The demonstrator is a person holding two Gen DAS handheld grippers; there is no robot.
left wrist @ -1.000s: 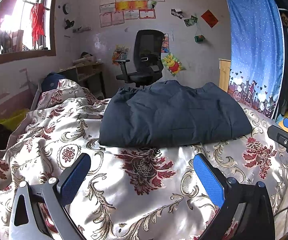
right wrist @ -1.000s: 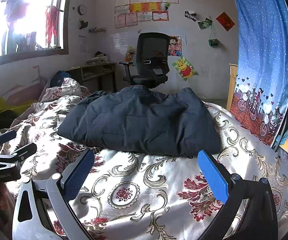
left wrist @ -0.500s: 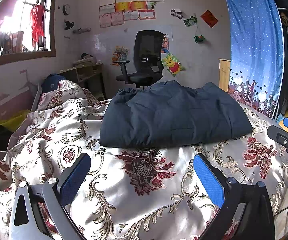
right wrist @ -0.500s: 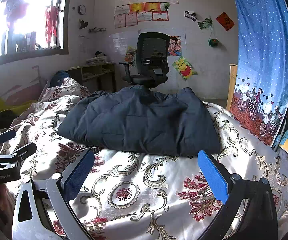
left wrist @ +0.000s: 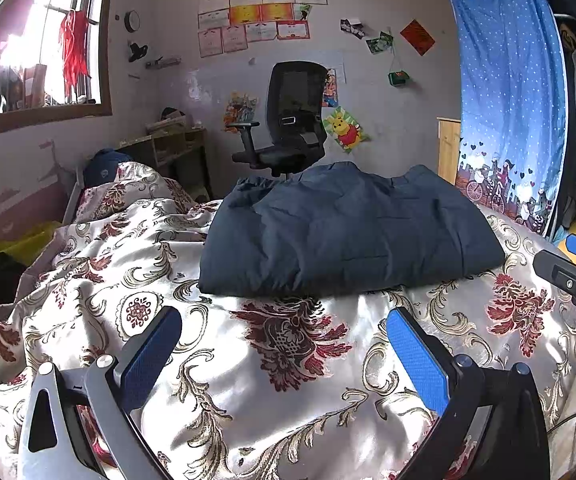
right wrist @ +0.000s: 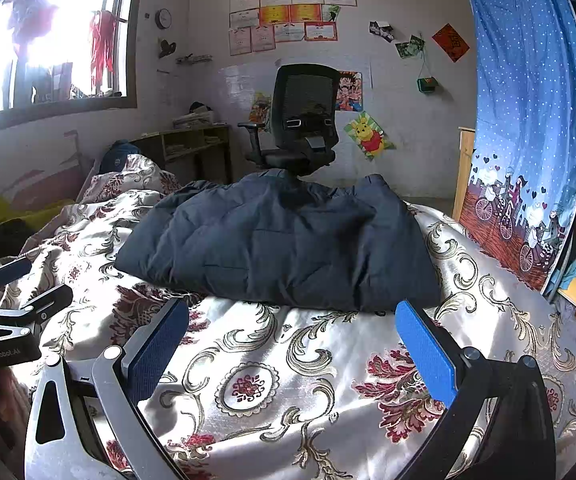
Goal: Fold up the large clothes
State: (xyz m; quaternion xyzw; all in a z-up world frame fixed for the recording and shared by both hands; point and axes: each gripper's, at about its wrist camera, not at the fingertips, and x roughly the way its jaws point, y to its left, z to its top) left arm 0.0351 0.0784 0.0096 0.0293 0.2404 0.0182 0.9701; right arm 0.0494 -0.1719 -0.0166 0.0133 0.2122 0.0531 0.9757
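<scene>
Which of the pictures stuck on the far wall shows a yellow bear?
The tilted poster low on the wall, just right of the black office chair. The other sheets higher up are certificate-like papers, small photos and a red square.

Before you, a floral satin bedspread (left wrist: 288,360) covers the bed. Beyond its far edge you see a black mesh office chair (right wrist: 304,120) against the wall, a Winnie-the-Pooh poster (right wrist: 370,136) beside it, certificates (left wrist: 260,20) above, and a blue curtain (right wrist: 528,120) at the bed's right edge.
</scene>
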